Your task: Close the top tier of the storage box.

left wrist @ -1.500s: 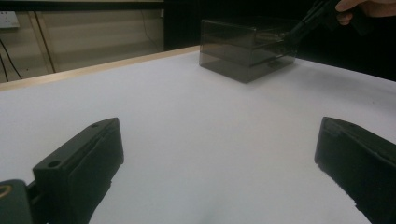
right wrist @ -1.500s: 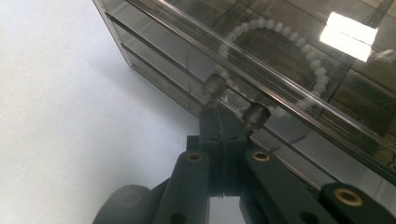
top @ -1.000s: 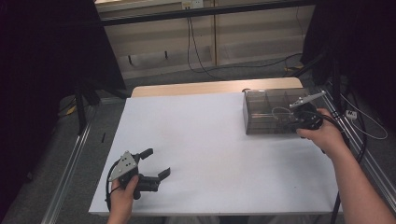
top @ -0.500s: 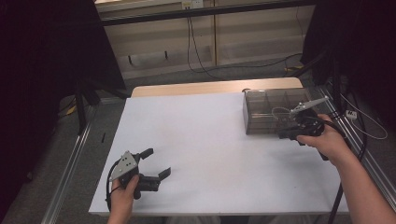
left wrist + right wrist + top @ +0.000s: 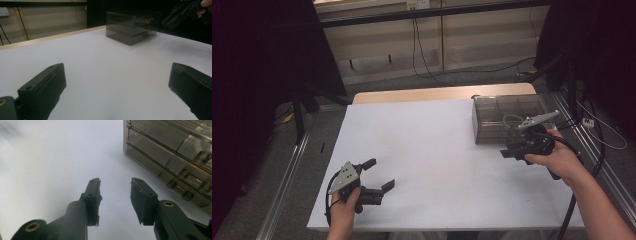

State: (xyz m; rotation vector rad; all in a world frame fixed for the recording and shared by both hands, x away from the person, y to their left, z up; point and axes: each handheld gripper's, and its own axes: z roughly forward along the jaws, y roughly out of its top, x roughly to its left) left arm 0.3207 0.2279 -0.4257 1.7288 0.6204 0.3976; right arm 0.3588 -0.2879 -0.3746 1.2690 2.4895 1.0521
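right gripper (image 5: 508, 151): we hold it low beside the smoky translucent plastic drawer box (image 5: 507, 117), jaws just opening, nothing between | left gripper (image 5: 379, 174): we rest it on the white table (image 5: 432, 150), jaws wide apart, bare

No readable text, label, brand, number or sign on anything in any view.

The desk (image 5: 427, 150) has a white top, with a bare wooden strip (image 5: 437, 94) along its far edge. Metal rails (image 5: 287, 185) run along the floor past the left and right edges. Beyond the far edge, black cables (image 5: 422, 55) hang down a pale wall panel (image 5: 382, 40) and trail over the grey floor (image 5: 452, 75). A white plug (image 5: 588, 122) lies near the right edge.
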